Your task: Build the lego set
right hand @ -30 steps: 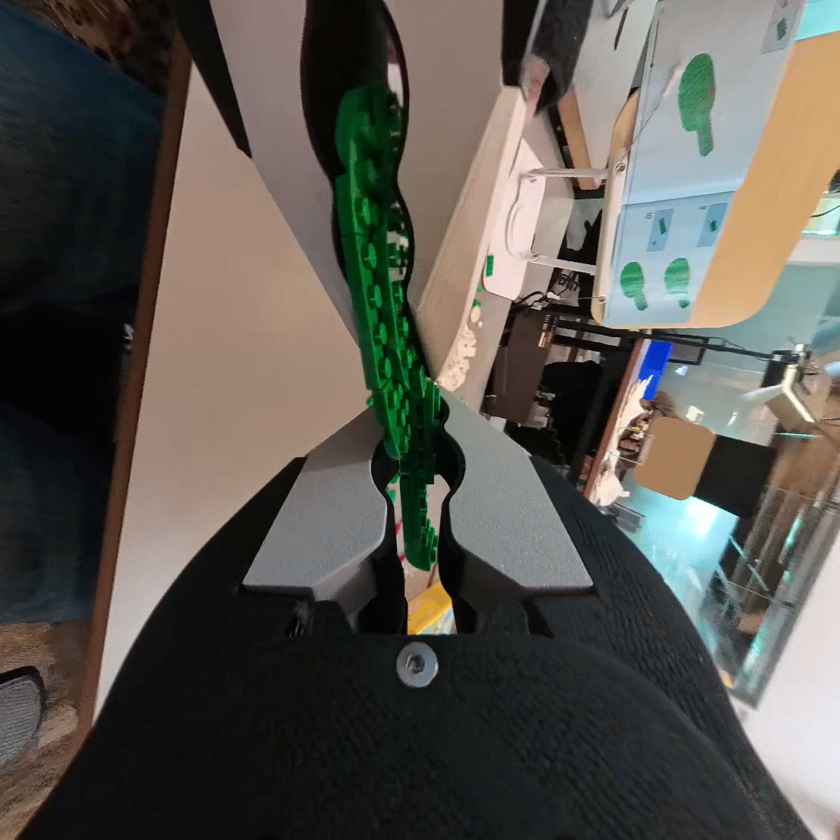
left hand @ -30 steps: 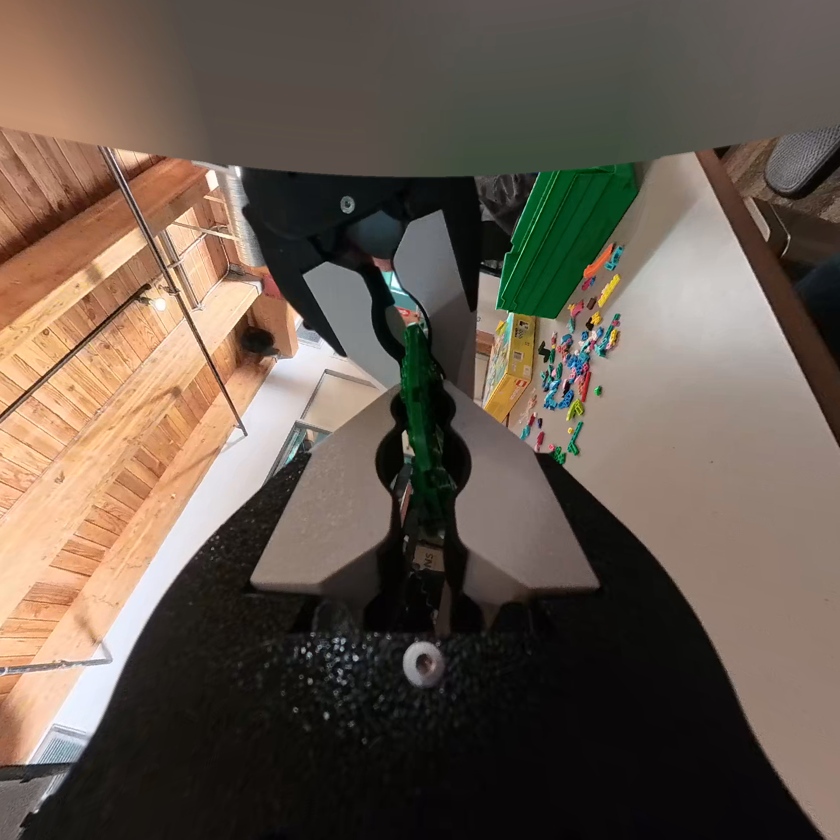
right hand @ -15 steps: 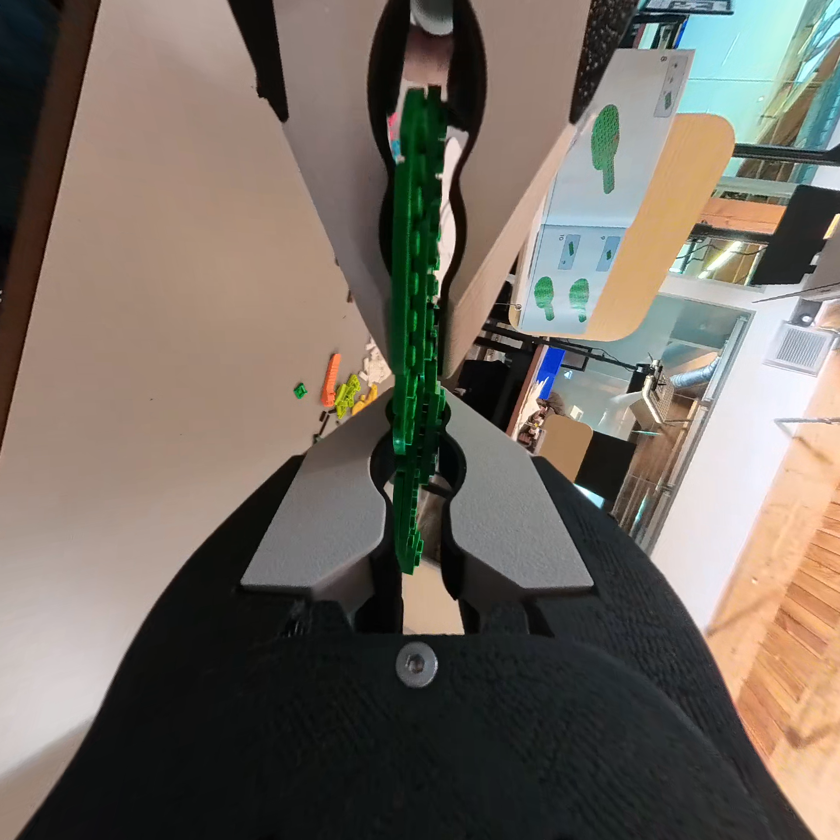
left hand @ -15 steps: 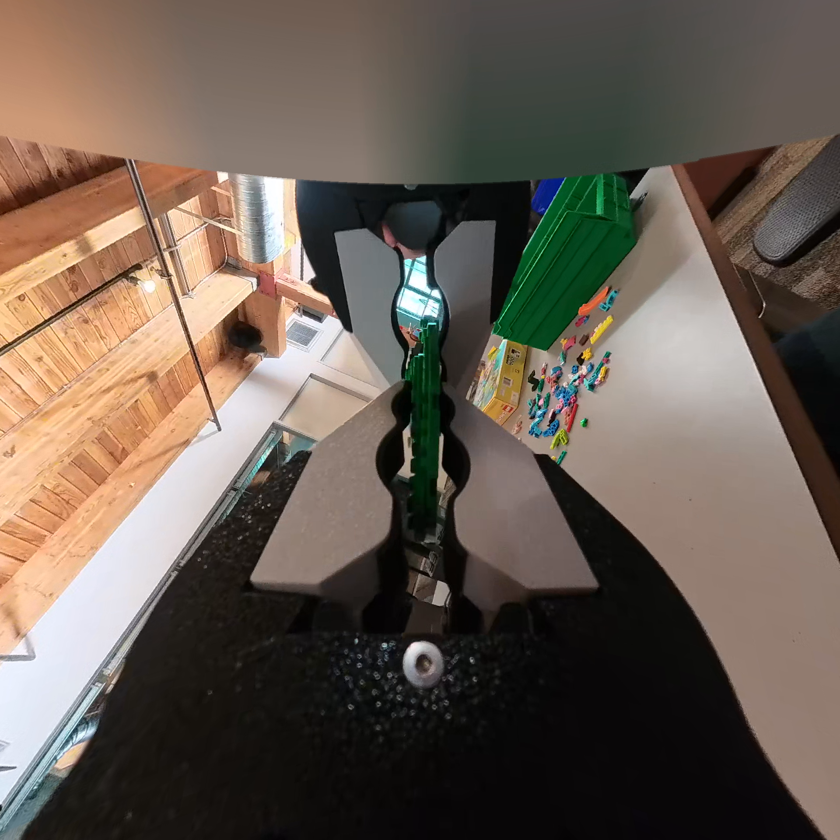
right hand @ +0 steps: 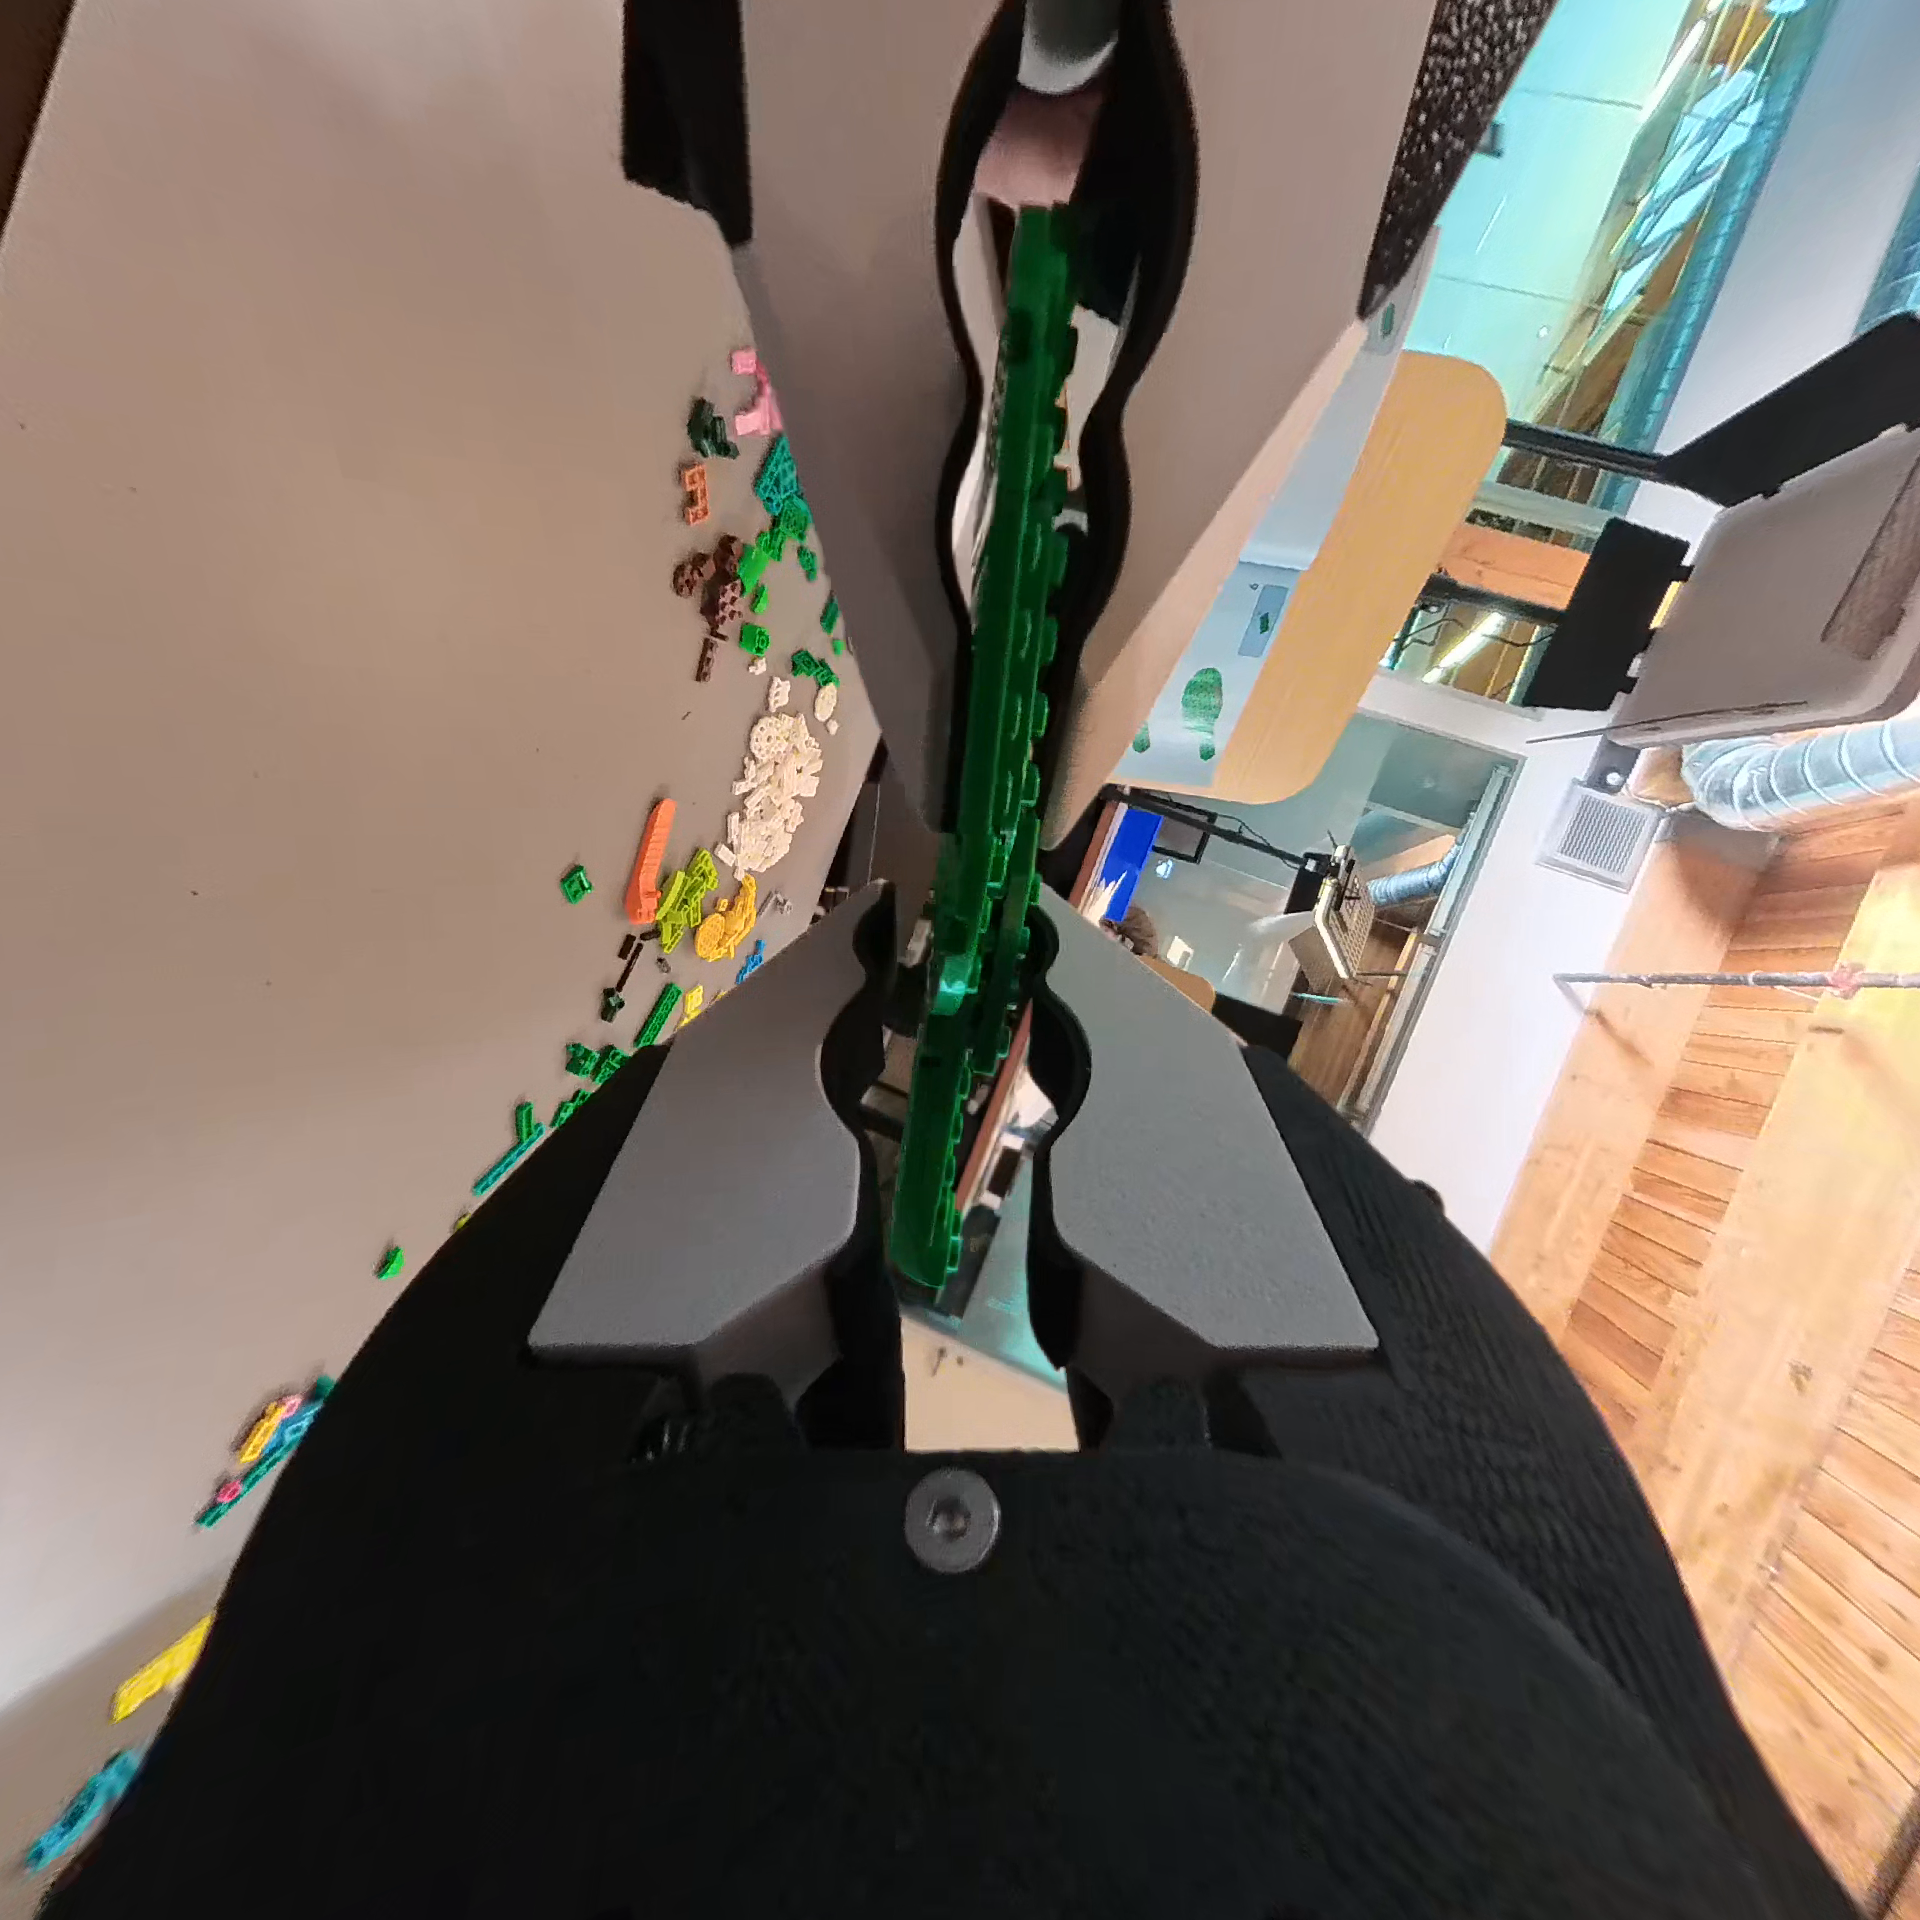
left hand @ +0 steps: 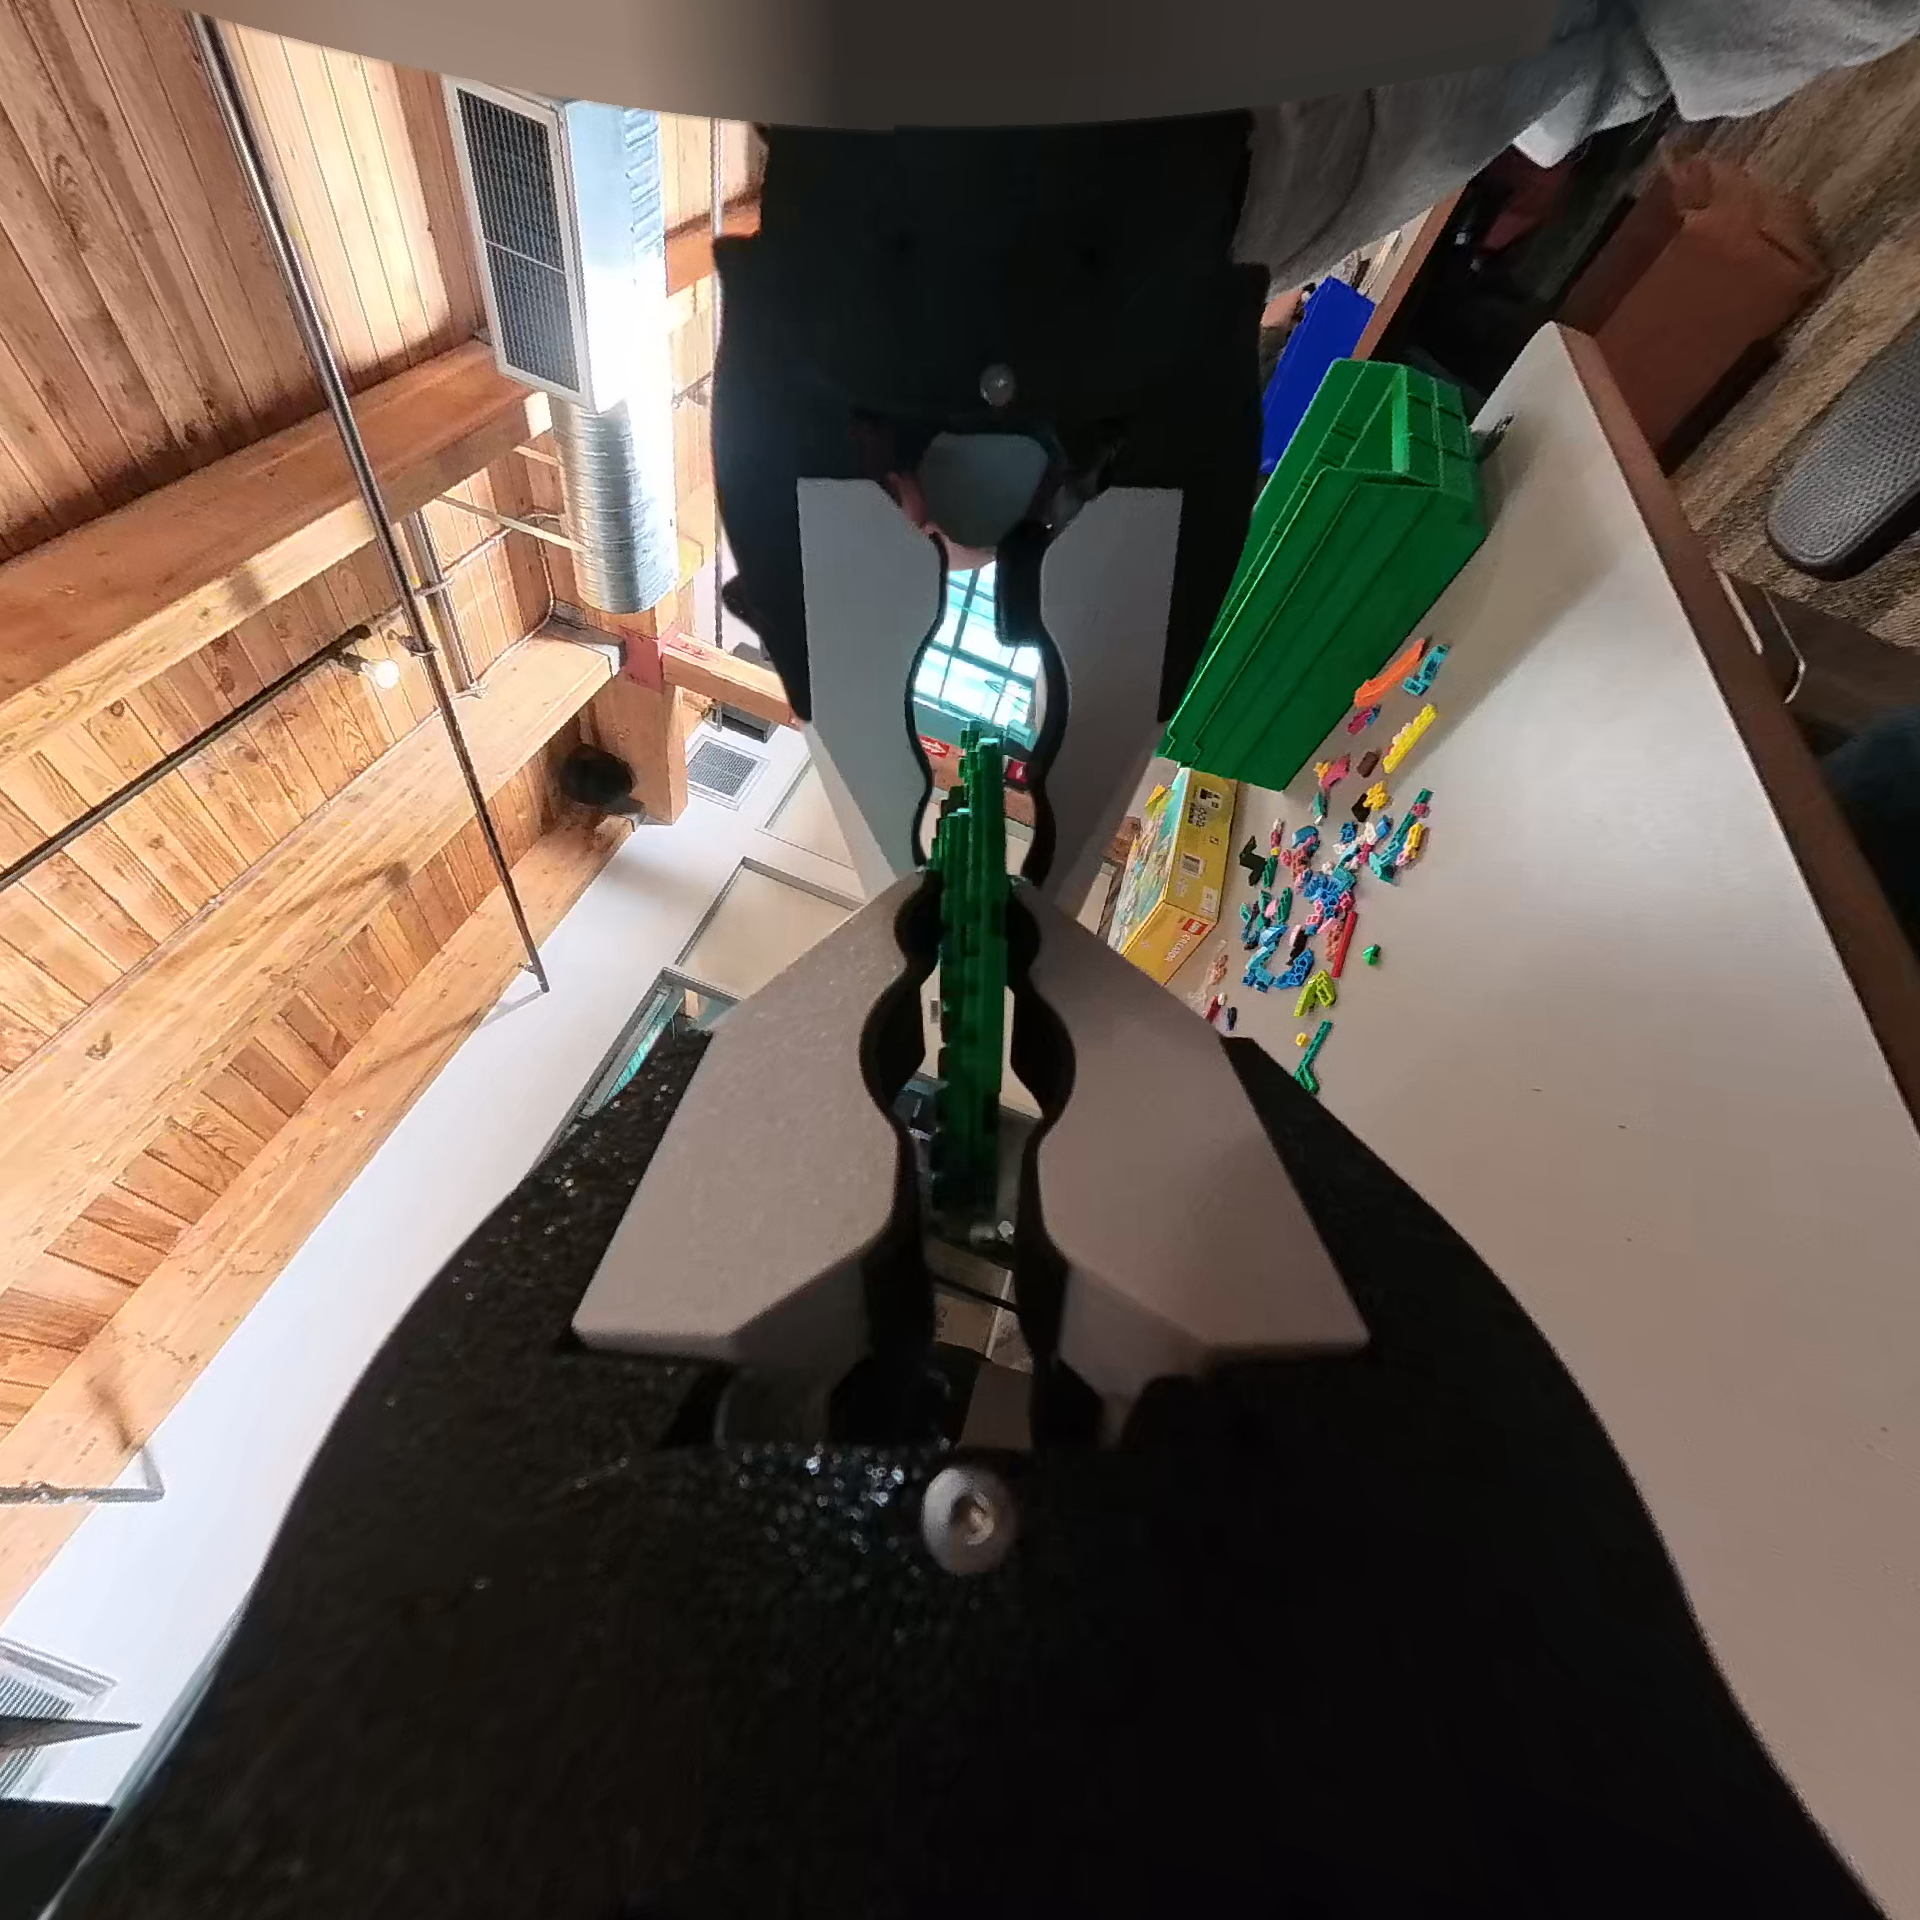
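A flat green studded plate (left hand: 971, 987) is held edge-on in the air between my two grippers, which face each other. My left gripper (left hand: 971, 894) is shut on one end of it, both pads pressed on its faces. The right gripper (left hand: 979, 862) stands opposite in the left wrist view, with the plate's far end between its fingers. In the right wrist view my right gripper (right hand: 966, 909) is open. The plate (right hand: 1013, 623) stands between its pads with a gap on the left side. The left gripper (right hand: 992, 826) clamps the far end there.
A white table (left hand: 1558, 935) carries many loose coloured bricks (left hand: 1340, 862), a stack of green bins (left hand: 1340, 561) and a yellow box (left hand: 1184, 883). More brick piles (right hand: 774, 779) lie on the table (right hand: 312, 623). A grey sleeve (left hand: 1455, 125) shows at upper right. The tips of one gripper are about 4 cm away from the tips of the other.
My right jaws have opened off the green plate they were gripping. My left gripper keeps its grip. Both views have swung as the grippers turned with the plate.
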`<action>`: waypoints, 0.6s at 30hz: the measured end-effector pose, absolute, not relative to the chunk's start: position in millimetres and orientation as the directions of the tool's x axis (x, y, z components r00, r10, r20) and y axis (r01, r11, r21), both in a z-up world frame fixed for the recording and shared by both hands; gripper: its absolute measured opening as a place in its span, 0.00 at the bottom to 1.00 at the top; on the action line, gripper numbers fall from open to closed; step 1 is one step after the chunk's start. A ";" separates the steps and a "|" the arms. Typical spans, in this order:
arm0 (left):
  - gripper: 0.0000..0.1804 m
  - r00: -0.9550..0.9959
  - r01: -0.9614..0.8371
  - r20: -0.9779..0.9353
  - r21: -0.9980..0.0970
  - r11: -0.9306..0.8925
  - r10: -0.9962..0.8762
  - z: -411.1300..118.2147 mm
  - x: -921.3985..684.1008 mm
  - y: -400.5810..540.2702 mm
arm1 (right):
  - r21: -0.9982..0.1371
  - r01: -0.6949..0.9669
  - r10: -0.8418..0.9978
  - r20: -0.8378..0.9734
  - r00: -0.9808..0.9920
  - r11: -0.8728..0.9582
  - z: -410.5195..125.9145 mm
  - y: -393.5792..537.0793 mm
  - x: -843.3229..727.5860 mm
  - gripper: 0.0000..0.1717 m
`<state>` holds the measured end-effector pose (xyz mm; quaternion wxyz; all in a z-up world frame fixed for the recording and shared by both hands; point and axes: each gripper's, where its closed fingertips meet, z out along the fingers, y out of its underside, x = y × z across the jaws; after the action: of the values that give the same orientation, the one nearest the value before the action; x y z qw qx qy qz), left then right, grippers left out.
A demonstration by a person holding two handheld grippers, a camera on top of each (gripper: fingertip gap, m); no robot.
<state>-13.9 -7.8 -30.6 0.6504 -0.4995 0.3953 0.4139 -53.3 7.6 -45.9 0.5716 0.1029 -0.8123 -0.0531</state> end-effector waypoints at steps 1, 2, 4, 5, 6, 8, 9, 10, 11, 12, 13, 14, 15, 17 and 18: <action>0.04 0.341 -0.935 -0.929 -0.318 0.159 0.143 -30.5 -13.5 -8.1 | 0.204 -0.115 -0.231 0.919 -0.320 0.972 -45.7 6.4 -52.4 0.12; 0.04 0.336 -0.936 -0.931 -0.314 0.158 0.140 -30.7 -13.1 -8.5 | 0.203 -0.125 -0.233 0.920 -0.316 0.971 -45.6 5.2 -51.5 0.12; 0.04 0.328 -0.939 -0.934 -0.306 0.156 0.141 -30.3 -12.8 -9.7 | 0.202 -0.154 -0.239 0.928 -0.287 0.967 -42.0 1.4 -49.5 0.10; 0.04 0.324 -0.940 -0.936 -0.302 0.158 0.141 -29.9 -12.5 -10.7 | 0.204 -0.171 -0.245 0.931 -0.270 0.964 -39.9 -0.6 -48.0 0.09; 0.04 0.321 -0.941 -0.936 -0.299 0.161 0.140 -29.2 -12.1 -12.0 | 0.202 -0.183 -0.245 0.934 -0.260 0.962 -38.4 -2.2 -46.2 0.08; 0.04 0.326 -0.938 -0.935 -0.302 0.170 0.138 -27.6 -11.0 -14.3 | 0.190 -0.195 -0.236 0.939 -0.251 0.962 -36.4 -3.9 -43.9 0.09; 0.04 0.327 -0.937 -0.935 -0.302 0.173 0.136 -27.1 -10.4 -15.0 | 0.187 -0.192 -0.233 0.939 -0.254 0.963 -36.4 -3.7 -43.5 0.08; 0.04 0.322 -0.939 -0.937 -0.298 0.172 0.135 -27.1 -9.5 -15.1 | 0.191 -0.190 -0.236 0.938 -0.255 0.963 -36.8 -3.4 -43.6 0.09; 0.04 0.314 -0.942 -0.940 -0.291 0.167 0.136 -27.3 -9.0 -14.8 | 0.200 -0.186 -0.244 0.936 -0.254 0.962 -37.6 -3.0 -44.0 0.09; 0.04 0.301 -0.947 -0.944 -0.279 0.159 0.137 -28.0 -8.2 -14.1 | 0.211 -0.180 -0.253 0.933 -0.256 0.961 -39.0 -2.4 -44.6 0.09; 0.04 0.288 -0.952 -0.948 -0.267 0.150 0.137 -28.9 -7.4 -13.3 | 0.223 -0.175 -0.263 0.930 -0.256 0.959 -40.5 -1.9 -45.4 0.10; 0.04 0.276 -0.956 -0.951 -0.257 0.142 0.139 -29.4 -6.8 -12.8 | 0.239 -0.170 -0.276 0.928 -0.251 0.956 -41.5 -1.1 -46.5 0.10; 0.04 0.268 -0.959 -0.953 -0.249 0.136 0.143 -29.1 -6.4 -12.6 | 0.255 -0.165 -0.290 0.926 -0.243 0.953 -41.9 -0.4 -47.5 0.11; 0.04 0.256 -0.963 -0.956 -0.239 0.122 0.143 -29.7 -7.5 -12.2 | 0.279 -0.156 -0.310 0.923 -0.229 0.947 -42.0 0.5 -48.5 0.11; 0.04 0.253 -0.964 -0.956 -0.236 0.120 0.146 -29.6 -8.0 -12.3 | 0.285 -0.155 -0.314 0.923 -0.223 0.946 -41.6 0.4 -48.5 0.12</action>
<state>-8.0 -12.3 -29.6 0.6214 -0.4901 0.4173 0.4467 -48.5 0.4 -41.6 0.6048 0.1504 -0.7793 -0.0661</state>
